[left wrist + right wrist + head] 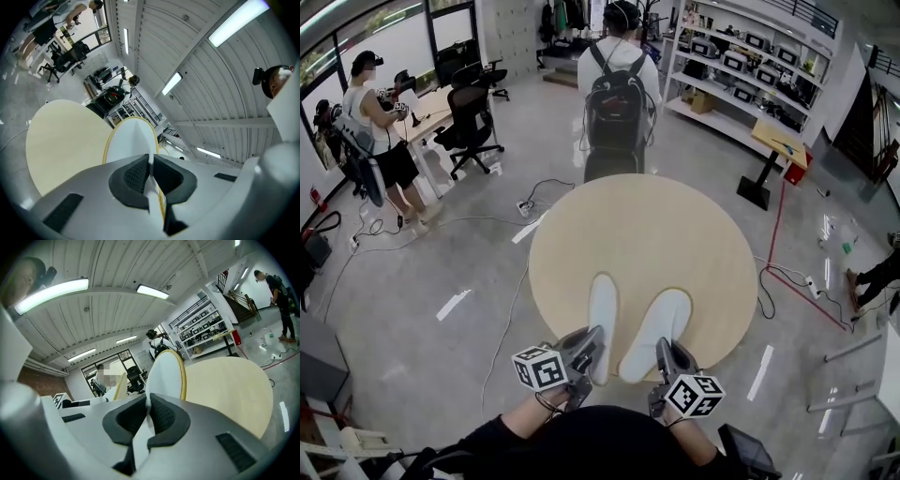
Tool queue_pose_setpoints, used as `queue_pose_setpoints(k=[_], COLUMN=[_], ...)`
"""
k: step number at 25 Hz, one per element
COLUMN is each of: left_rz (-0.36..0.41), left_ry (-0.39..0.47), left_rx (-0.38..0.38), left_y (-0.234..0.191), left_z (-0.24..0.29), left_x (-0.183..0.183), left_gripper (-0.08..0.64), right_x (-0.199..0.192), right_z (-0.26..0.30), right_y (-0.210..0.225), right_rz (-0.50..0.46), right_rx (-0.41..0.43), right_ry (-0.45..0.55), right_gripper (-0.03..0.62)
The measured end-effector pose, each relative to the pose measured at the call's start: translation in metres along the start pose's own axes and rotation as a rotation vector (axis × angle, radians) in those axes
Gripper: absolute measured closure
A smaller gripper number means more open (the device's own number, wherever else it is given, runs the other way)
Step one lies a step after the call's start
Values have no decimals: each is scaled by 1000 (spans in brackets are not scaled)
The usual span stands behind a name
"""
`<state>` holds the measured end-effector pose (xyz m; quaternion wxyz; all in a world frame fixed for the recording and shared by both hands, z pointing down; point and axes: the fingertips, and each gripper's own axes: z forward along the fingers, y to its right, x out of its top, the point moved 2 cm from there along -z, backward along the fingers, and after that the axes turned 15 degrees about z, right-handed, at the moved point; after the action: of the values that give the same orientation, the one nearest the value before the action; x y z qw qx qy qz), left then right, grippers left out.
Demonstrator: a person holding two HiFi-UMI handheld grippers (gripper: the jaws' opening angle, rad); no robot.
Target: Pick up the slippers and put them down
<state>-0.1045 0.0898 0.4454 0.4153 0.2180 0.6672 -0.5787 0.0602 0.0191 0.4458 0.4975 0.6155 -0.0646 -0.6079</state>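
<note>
Left gripper (584,359), head view: clamped on the heel of the left slipper (602,314), over the round table (675,225) (contact with its top unclear).
Right gripper (664,361), head view: clamped on the heel of the right slipper (661,330); the 2 lie side by side.
Left gripper view: jaws pinch the left slipper (133,140) by its yellow-trimmed rim; round table (61,145) at left.
Right gripper view: jaws pinch the right slipper (165,373); round table (229,390) at right.
</note>
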Motion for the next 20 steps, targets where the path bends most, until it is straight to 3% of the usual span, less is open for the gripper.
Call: queue_pose_setpoints(k=[7,16,20], left_rz=[15,-65,-89], left_ry=[-14,80,107], left_rx=[25,219,301], left_y=[-50,-117,-144], left_z=[-65,-160,-173], left_x=[23,31,40], left_gripper=[531,531,529], right_x=[-55,-128,-142], right_z=[46,118,155], right_y=[-41,-93,-106], right_rz=[38,16,28], right_rx=[-27,42,84], right_ry=[-23,-213,-298], right_gripper=[568,568,568])
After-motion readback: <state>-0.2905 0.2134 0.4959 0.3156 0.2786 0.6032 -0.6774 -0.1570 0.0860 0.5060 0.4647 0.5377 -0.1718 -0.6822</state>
